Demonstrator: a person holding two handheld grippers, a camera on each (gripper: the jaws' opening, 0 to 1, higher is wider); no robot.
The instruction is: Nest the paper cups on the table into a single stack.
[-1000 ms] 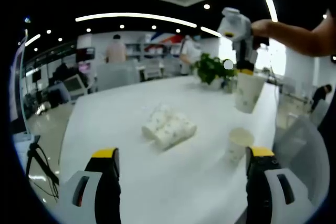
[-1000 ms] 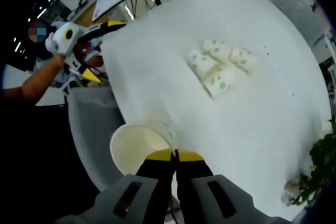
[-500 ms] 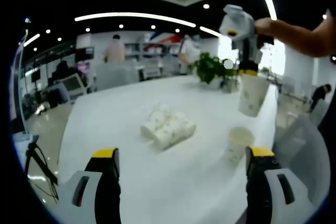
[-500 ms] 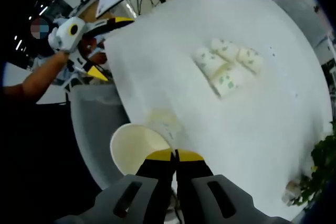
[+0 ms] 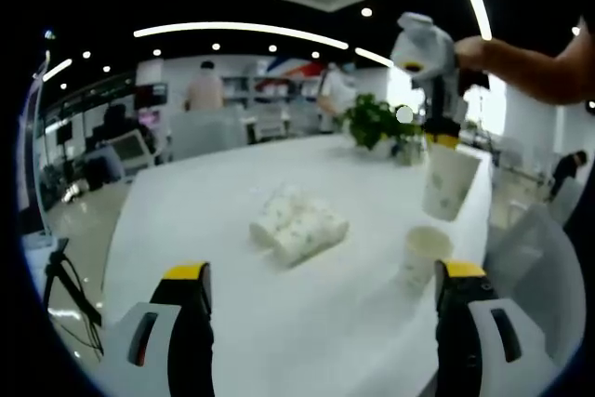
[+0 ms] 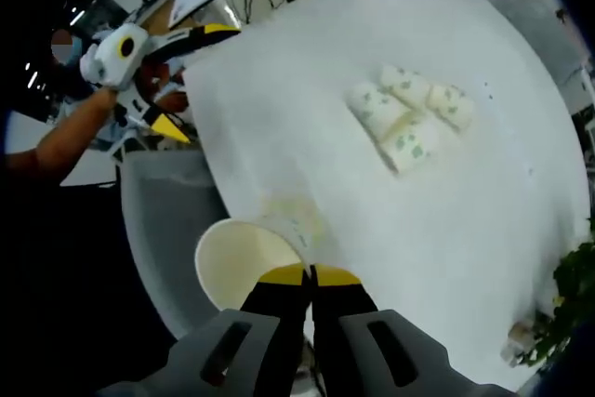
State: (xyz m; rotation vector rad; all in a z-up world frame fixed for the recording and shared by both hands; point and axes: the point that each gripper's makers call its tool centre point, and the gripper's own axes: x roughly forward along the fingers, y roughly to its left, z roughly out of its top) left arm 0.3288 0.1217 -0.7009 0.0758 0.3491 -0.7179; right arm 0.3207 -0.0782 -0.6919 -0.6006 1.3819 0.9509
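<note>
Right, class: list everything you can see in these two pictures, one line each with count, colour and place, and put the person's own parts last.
Held paper cup: one, white with green print, clamped by its rim in the right gripper, in the air above the upright cup.
Upright cup: one, white, near the table's edge.
Lying cups: a cluster, count unclear, white with green print, on their sides mid-table.
Table: one, white.
Plant: one, green, far end of table.
Chair: one, grey, beside the table.
Left gripper: yellow-tipped jaws wide apart, holding nothing.
Right gripper: yellow-tipped jaws shut on the cup's rim.
Forearm: one, holding the right gripper.
</note>
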